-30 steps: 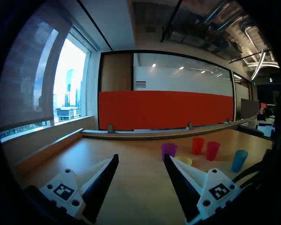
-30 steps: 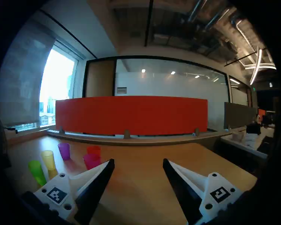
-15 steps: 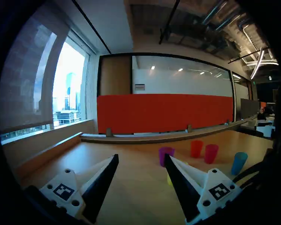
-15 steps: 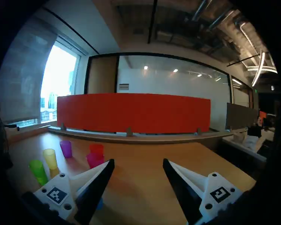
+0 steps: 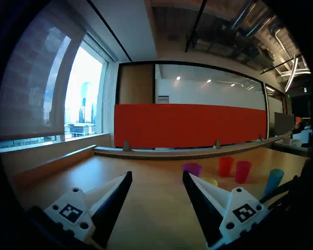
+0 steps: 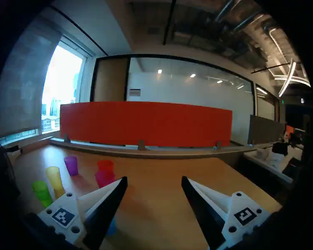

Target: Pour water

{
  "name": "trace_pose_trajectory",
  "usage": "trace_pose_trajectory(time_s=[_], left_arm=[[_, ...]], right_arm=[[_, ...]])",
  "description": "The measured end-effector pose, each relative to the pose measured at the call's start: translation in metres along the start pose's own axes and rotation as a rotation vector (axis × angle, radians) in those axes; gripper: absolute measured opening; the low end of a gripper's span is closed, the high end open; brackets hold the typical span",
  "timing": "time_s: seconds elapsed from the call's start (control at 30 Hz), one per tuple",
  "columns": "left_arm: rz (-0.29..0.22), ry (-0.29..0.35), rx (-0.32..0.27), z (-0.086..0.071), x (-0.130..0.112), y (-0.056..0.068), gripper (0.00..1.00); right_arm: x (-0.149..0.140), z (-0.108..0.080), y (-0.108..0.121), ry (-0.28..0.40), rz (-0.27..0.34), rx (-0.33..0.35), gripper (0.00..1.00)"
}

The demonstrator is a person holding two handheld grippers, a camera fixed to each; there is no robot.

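Several coloured plastic cups stand on a wooden table (image 5: 156, 204). In the left gripper view a purple cup (image 5: 192, 168), a red cup (image 5: 225, 166), a pink cup (image 5: 242, 171) and a blue cup (image 5: 274, 181) sit right of centre; a yellow cup (image 5: 210, 181) peeks over my right finger. My left gripper (image 5: 156, 177) is open, nothing between its fingers. In the right gripper view a green cup (image 6: 41, 192), yellow cup (image 6: 54, 177), purple cup (image 6: 71, 165), red cup (image 6: 105, 165) and pink cup (image 6: 103, 178) stand at left. My right gripper (image 6: 153, 179) is open and empty.
An orange divider panel (image 5: 190, 125) runs along the table's far edge, with a glass wall behind it. Windows (image 5: 83, 104) line the left side above a wooden ledge. More desks (image 6: 269, 156) stand at the far right. A bit of blue (image 6: 111, 227) shows beside my right gripper's left finger.
Both views have shifted slightly: the cups slid a little right in the left gripper view, and a blue patch has appeared under the right gripper's left finger. Both grippers stayed open.
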State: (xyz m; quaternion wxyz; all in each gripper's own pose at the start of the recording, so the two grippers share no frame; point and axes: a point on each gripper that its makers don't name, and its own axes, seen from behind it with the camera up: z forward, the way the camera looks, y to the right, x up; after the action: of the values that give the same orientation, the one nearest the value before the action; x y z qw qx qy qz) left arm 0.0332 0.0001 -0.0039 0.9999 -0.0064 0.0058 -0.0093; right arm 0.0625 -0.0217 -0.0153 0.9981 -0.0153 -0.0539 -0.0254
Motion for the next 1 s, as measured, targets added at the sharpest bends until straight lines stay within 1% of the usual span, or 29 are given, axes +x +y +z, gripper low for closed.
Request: trace_pose_trajectory(time_s=[0.1, 0.27, 0.4, 0.47, 0.6, 0.77, 1.0], left_arm=[[-0.013, -0.007, 0.006, 0.002, -0.010, -0.002, 0.89], [-0.019, 0.004, 0.006, 0.003, -0.014, -0.001, 0.89], [-0.011, 0.002, 0.000, 0.003, -0.019, 0.003, 0.89], [0.000, -0.001, 0.003, 0.003, -0.022, 0.003, 0.89], [0.016, -0.009, 0.011, 0.003, -0.028, 0.002, 0.89], [0.008, -0.014, 0.010, 0.005, -0.031, 0.001, 0.89], [0.013, -0.011, 0.024, 0.005, -0.031, -0.005, 0.89]], right_arm=[[0.000, 0.000, -0.004, -0.002, -0.007, -0.001, 1.00], [-0.002, 0.003, -0.011, -0.013, -0.022, 0.004, 1.00], [-0.005, 0.004, -0.018, -0.021, -0.023, 0.013, 1.00], [-0.006, 0.004, -0.019, -0.028, -0.022, 0.021, 1.00], [-0.006, 0.004, -0.018, -0.030, -0.019, 0.022, 1.00], [-0.005, 0.004, -0.016, -0.029, -0.021, 0.016, 1.00], [-0.002, 0.003, -0.014, -0.026, -0.035, 0.011, 1.00]])
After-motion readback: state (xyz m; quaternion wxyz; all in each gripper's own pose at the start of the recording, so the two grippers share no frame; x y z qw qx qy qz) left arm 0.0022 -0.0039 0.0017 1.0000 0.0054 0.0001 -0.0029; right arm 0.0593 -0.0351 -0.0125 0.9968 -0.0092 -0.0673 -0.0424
